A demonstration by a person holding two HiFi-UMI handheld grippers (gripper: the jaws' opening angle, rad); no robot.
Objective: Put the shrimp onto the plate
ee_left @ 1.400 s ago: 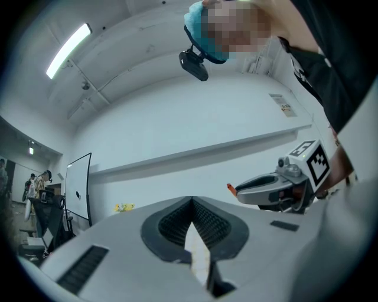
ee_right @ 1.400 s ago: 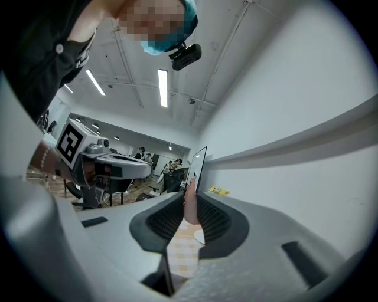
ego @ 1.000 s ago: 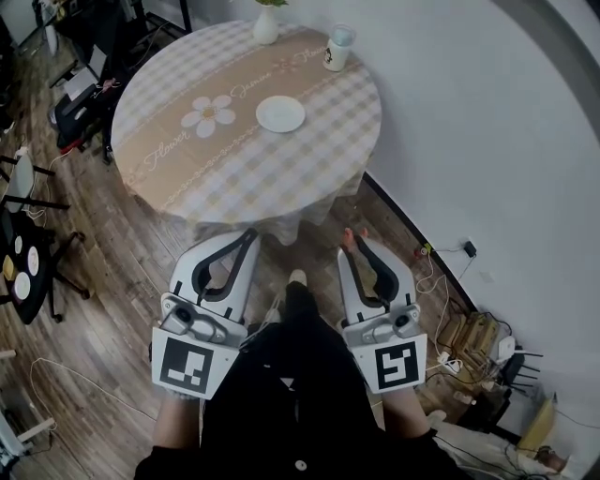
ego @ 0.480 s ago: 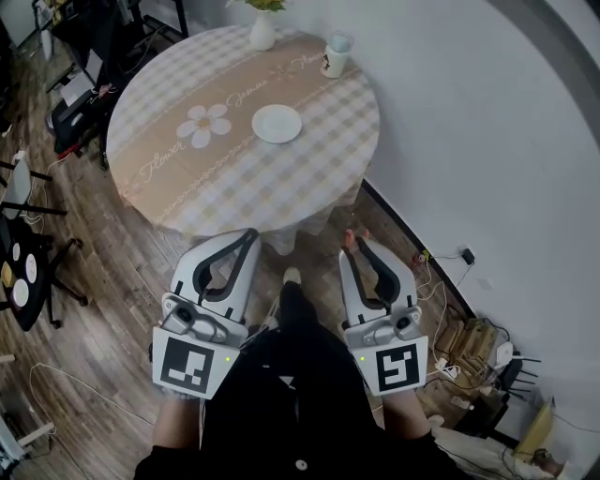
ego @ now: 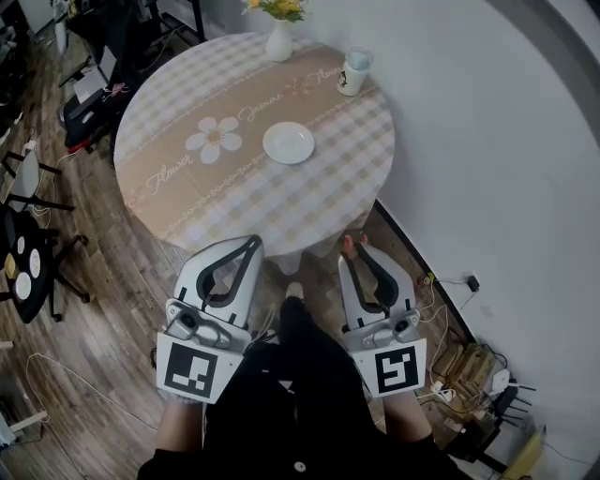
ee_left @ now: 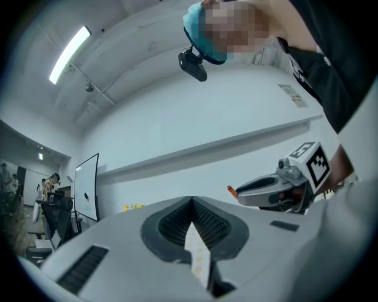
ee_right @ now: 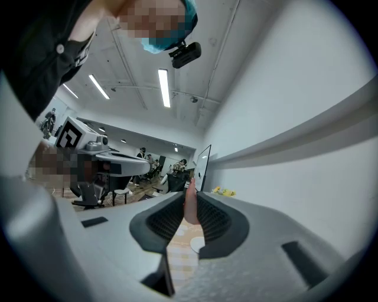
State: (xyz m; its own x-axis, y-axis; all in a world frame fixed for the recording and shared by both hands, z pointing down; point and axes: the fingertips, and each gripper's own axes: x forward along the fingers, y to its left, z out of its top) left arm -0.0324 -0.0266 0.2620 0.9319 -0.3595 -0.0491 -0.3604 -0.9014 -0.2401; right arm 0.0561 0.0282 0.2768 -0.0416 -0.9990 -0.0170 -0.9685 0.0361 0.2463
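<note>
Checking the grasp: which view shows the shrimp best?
Right gripper view: the shrimp is pinched close-up in the jaws of the right gripper. Head view shows only its pink tip past the jaws; left gripper view, a tiny orange end.

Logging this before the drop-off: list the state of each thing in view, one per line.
Left gripper: jaws shut, nothing between them.
Right gripper: jaws shut on the shrimp.
Shrimp: clamped, not yet on the plate.
Plate: empty, flat on the table.
Cup: upright.
Vase: upright, holding yellow flowers.
</note>
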